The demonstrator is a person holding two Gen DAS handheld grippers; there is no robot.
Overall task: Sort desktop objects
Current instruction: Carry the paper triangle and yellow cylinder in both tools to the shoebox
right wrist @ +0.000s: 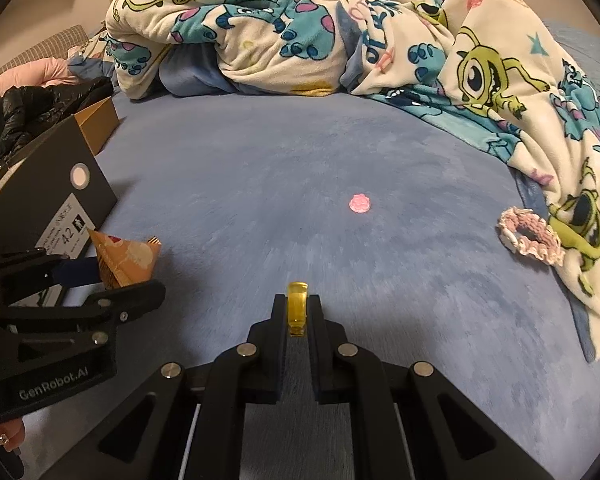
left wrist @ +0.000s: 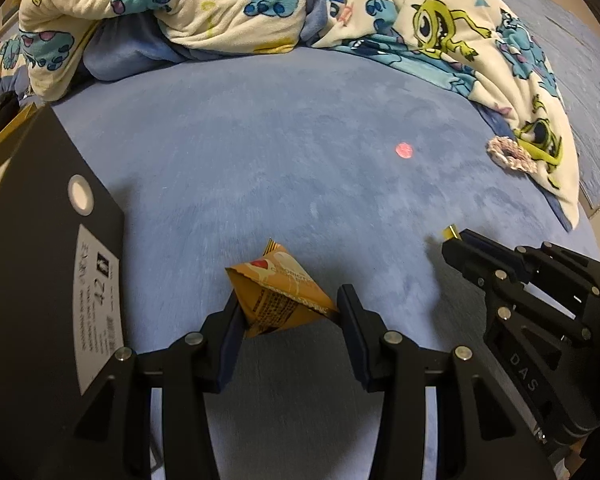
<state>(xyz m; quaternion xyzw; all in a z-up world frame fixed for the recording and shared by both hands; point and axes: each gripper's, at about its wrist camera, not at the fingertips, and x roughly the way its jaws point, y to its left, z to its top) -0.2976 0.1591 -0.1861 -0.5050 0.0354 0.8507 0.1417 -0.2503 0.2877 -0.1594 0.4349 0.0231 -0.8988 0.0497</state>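
cartoon blanket (right wrist: 340,32) heaped far | black shoebox (left wrist: 40,260) left | left gripper (left wrist: 290,312) pinching orange wrapper (left wrist: 280,296) | pink scrunchie (right wrist: 530,236) right | right gripper (right wrist: 297,306) clamped on yellow clip (right wrist: 297,304) | pink token (right wrist: 360,204) mid-bed

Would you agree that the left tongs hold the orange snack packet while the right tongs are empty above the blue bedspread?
Not quite: the right tongs are shut on a small yellow clip, as the right wrist view shows. The left tongs do hold the orange snack packet above the blue bedspread.
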